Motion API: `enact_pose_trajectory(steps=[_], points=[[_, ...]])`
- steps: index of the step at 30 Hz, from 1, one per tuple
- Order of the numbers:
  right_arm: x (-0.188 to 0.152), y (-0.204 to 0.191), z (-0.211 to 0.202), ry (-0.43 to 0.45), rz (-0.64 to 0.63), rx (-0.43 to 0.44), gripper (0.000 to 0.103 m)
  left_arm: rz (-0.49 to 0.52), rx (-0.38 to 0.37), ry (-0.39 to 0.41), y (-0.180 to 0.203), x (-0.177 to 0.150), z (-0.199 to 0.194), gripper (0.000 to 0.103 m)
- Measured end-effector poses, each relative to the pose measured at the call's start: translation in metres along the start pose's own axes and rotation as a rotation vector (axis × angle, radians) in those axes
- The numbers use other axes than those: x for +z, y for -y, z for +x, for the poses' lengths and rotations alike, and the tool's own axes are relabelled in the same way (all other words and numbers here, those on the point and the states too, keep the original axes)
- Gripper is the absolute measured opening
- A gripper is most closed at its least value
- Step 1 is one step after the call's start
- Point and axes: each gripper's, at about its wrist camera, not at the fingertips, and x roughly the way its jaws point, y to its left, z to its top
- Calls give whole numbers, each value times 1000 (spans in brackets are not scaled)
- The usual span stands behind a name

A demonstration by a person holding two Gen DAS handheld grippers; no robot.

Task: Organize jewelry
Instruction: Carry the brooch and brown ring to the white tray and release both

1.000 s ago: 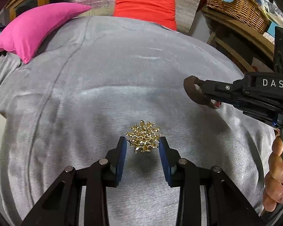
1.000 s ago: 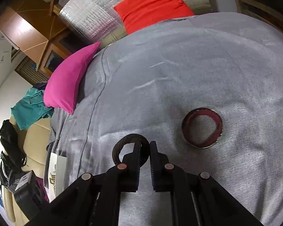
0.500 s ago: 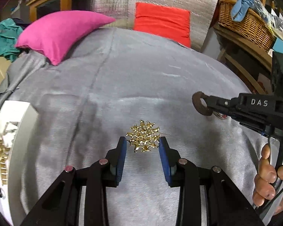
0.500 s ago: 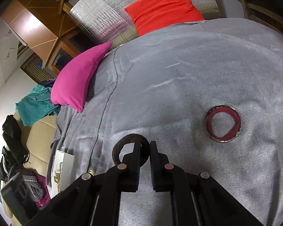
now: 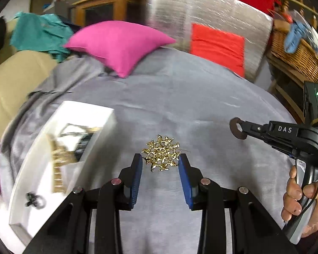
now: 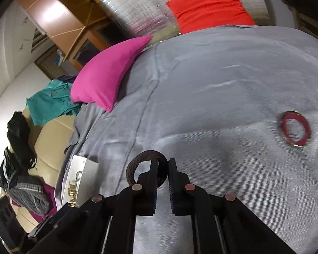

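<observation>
My left gripper (image 5: 160, 162) is shut on a gold openwork brooch (image 5: 161, 156), held above the grey bedspread (image 5: 180, 97). A white jewelry box (image 5: 53, 148) lies to its left, with a gold chain (image 5: 58, 165) and a small dark piece (image 5: 35, 200) inside. My right gripper (image 6: 163, 167) is shut on a dark brown woven ring (image 6: 137, 165); the left wrist view shows that ring (image 5: 237, 129) at the right, a hand (image 5: 303, 199) on the handle. A pink and silver bangle (image 6: 294, 129) lies on the bedspread at right. The white jewelry box (image 6: 80, 180) shows edge-on at lower left.
A magenta pillow (image 5: 118, 42) and a red cushion (image 5: 218, 46) against a silver padded headboard (image 5: 201, 14) sit at the far end. A wicker basket (image 5: 294, 50) stands at right. Teal clothes (image 5: 40, 33) lie on a beige seat (image 5: 14, 76) at left.
Both grippers have swung left over the bedspread with their pieces held. The white box has come into the left wrist view. The bangle has slid right in the right wrist view.
</observation>
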Motion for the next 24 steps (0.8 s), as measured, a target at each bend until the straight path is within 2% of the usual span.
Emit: enact_pose_trajectory(steps=[9,15,19,24], points=[[-19,-77,28,-47,-89,70,10,-140,162,65,-93,-15,-38,36],[-23,-154,55,-68,-180,112,10,-260,245,20,-158,-27,-39,36],[-25,-198,79,-88,-226,124,10,-290,289,1,-181,-33,-38,36],[-30,-238,118,-137,-262,103,10,-324,281,-53,-202,-40,-28,36]])
